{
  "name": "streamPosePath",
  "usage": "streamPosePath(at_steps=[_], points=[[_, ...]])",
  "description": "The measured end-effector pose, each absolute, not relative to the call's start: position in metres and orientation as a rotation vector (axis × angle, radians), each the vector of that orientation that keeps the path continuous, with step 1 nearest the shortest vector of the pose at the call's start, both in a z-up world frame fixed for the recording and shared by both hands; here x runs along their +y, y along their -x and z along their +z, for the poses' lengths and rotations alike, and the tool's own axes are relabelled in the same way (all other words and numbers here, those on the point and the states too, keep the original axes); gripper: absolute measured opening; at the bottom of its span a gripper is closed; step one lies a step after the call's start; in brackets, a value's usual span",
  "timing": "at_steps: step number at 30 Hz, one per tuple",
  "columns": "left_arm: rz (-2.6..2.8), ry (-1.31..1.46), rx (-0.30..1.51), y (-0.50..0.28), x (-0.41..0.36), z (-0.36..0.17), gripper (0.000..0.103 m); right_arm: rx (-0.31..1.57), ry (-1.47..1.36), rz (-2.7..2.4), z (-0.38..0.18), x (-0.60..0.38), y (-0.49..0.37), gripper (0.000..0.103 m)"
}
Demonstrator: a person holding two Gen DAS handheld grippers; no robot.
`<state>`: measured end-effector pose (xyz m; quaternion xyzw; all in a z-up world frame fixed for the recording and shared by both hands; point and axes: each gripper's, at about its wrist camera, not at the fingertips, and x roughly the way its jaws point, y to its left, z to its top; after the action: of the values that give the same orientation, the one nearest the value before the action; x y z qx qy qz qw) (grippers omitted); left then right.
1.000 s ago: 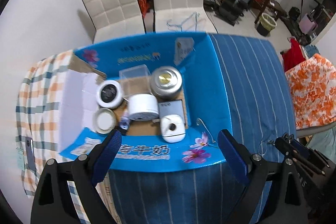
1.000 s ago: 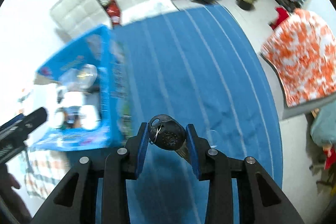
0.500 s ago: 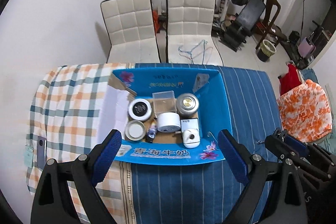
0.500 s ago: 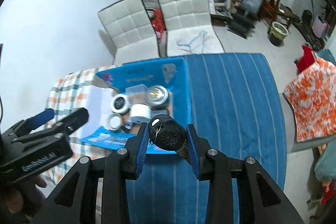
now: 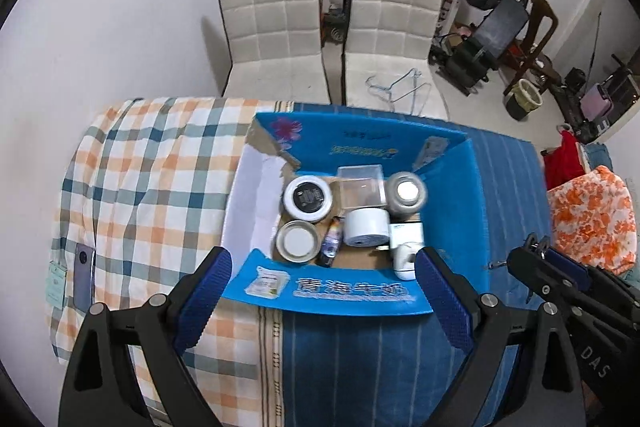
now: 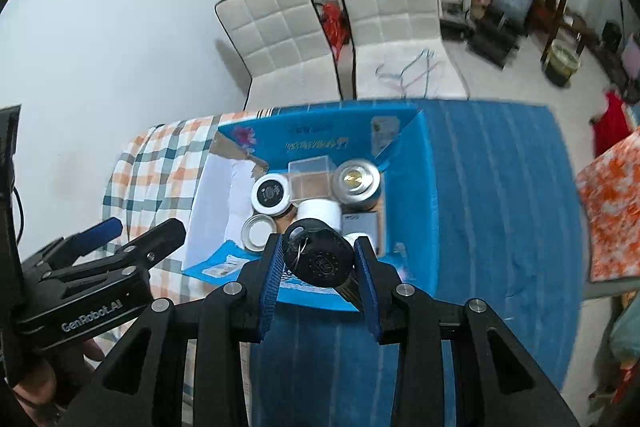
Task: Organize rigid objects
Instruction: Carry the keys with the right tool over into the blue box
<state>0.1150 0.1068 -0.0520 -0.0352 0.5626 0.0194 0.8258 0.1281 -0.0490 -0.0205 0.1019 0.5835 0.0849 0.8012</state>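
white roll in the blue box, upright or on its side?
On its side. In the left wrist view the white roll shows its curved wall on top and its round end facing the camera, between the small bottle and the white device.

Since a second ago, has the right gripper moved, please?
Yes. The right gripper, clamping the key, has swung left from the bare blue cloth toward the blue box.

The right tool [image 6: 318, 263] clamps a black key [image 6: 322, 261] between its blue pads, held above the near edge of an open blue box [image 6: 412, 211]. Inside the box sit jars, a white roll [image 6: 320, 213] and a metal tin [image 6: 356, 181]. The left tool [image 6: 116, 247] hangs at lower left over the checked cloth [image 6: 160, 163].
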Motion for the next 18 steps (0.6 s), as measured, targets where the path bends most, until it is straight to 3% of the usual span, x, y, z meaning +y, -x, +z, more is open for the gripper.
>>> streamPosePath(at_steps=[11,18], points=[[0.026,0.073,1.414,-0.15,0.133,-0.173,0.094,1.439,-0.271,0.147,-0.15,-0.017,-0.164,0.038],[0.008,0.05,1.467,-0.162,0.137,-0.215,0.094,1.5,-0.256,0.119,-0.201,-0.004,-0.174,0.038]])
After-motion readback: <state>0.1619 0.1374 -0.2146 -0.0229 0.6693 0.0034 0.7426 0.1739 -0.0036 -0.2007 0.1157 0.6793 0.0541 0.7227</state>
